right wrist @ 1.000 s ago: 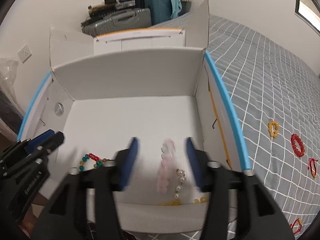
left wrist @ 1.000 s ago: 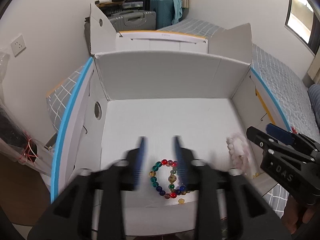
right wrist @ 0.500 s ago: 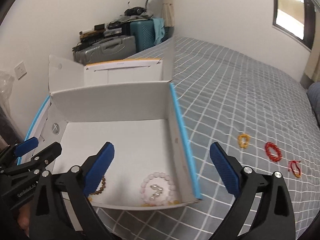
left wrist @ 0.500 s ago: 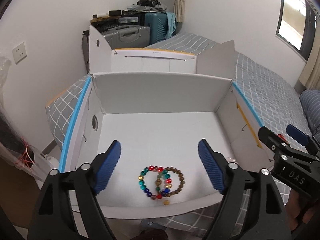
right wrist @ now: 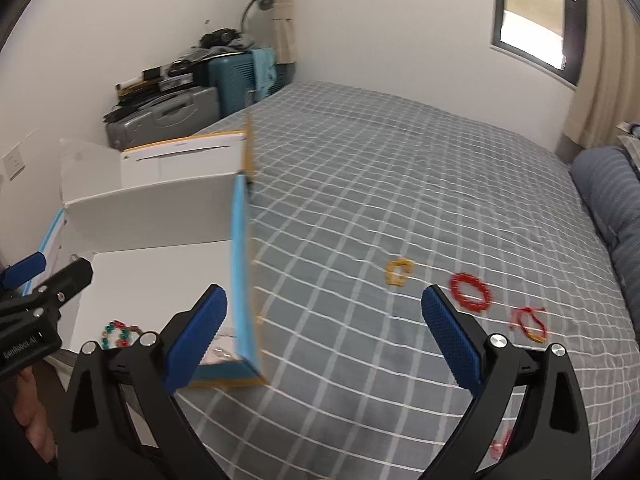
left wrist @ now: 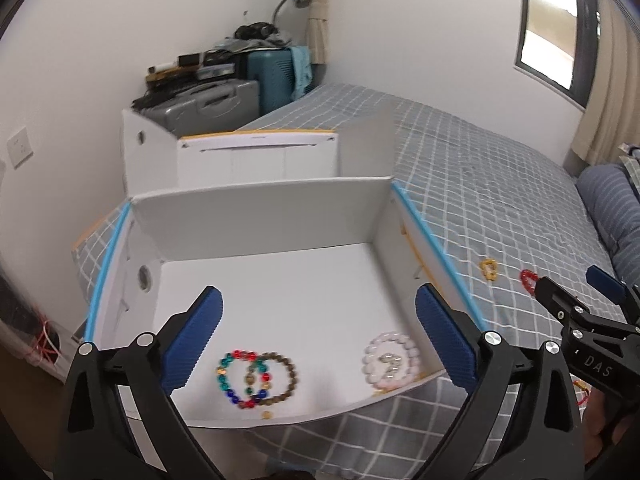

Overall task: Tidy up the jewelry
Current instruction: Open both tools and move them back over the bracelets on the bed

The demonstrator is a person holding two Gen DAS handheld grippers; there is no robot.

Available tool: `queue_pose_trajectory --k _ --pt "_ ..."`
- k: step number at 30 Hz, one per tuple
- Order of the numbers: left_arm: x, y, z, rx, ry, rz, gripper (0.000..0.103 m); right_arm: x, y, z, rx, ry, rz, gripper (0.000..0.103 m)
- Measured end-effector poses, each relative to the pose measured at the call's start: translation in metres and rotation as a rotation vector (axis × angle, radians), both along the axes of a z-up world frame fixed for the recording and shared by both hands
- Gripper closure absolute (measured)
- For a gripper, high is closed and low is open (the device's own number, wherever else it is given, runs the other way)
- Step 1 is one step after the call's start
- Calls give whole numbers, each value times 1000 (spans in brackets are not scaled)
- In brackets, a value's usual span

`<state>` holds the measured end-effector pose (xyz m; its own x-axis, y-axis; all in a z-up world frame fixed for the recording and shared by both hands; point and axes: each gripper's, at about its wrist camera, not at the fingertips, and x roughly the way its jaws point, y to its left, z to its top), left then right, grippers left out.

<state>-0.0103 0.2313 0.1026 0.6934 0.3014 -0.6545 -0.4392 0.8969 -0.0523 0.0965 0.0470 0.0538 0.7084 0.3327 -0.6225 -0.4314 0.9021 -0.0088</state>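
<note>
White cardboard box [left wrist: 260,216] on the grey checked bed [right wrist: 400,184] holds a multicoloured bracelet [left wrist: 240,376] overlapping a brown one [left wrist: 286,376], pale pink beads [left wrist: 390,358] at right. Left gripper [left wrist: 316,336], jaws still widening, hangs empty above them; right gripper [right wrist: 322,334], released, faces yellow [right wrist: 398,272] and red bracelets [right wrist: 470,292] lying flat beyond.

My right view blurs the red bracelet [right wrist: 470,292] and yellow one [right wrist: 398,271] (beads indistinct); another red piece [right wrist: 502,444] hides behind my jaws.
</note>
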Motion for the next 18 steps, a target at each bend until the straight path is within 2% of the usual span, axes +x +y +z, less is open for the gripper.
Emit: queue_pose_trajectory --k 8,18 --pt "29 -43 4 4 -4 -87 6 10 -65 -1 -26 3 -99 9" --pt "67 -94 3 7 7 -189 6 29 -140 -18 -35 39 -230 9"
